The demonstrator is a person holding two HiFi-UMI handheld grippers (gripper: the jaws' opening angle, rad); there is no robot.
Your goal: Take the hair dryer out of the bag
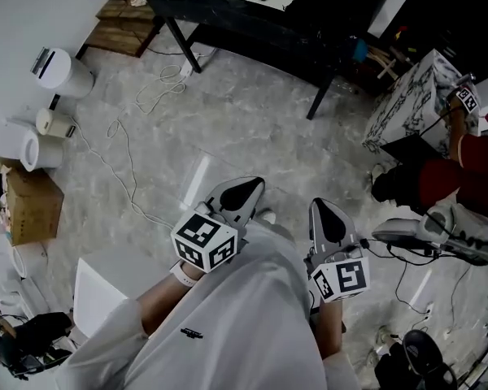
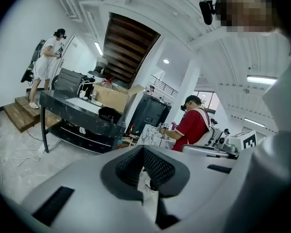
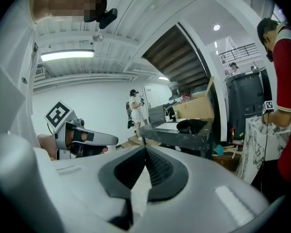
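Note:
No hair dryer shows in any view. A black bag [image 2: 109, 114] lies on the dark table [image 1: 252, 24], well ahead of me; the right gripper view also catches this bag [image 3: 191, 125]. I hold both grippers in front of my body, above the floor and short of the table. The left gripper [image 1: 246, 190] is shut with nothing in it, its jaws meeting in its own view [image 2: 144, 152]. The right gripper [image 1: 326, 211] is shut and empty too [image 3: 145, 152]. From the right gripper view, the left gripper [image 3: 82, 139] appears off to the left.
A white cable [image 1: 122, 165] snakes over the marble floor between me and the table. White cylinders [image 1: 61, 71] and a cardboard box [image 1: 32, 210] line the left wall. A white box [image 1: 106, 287] is by my left leg. A person in red [image 2: 191, 127] works at a patterned box [image 1: 411, 100] on the right.

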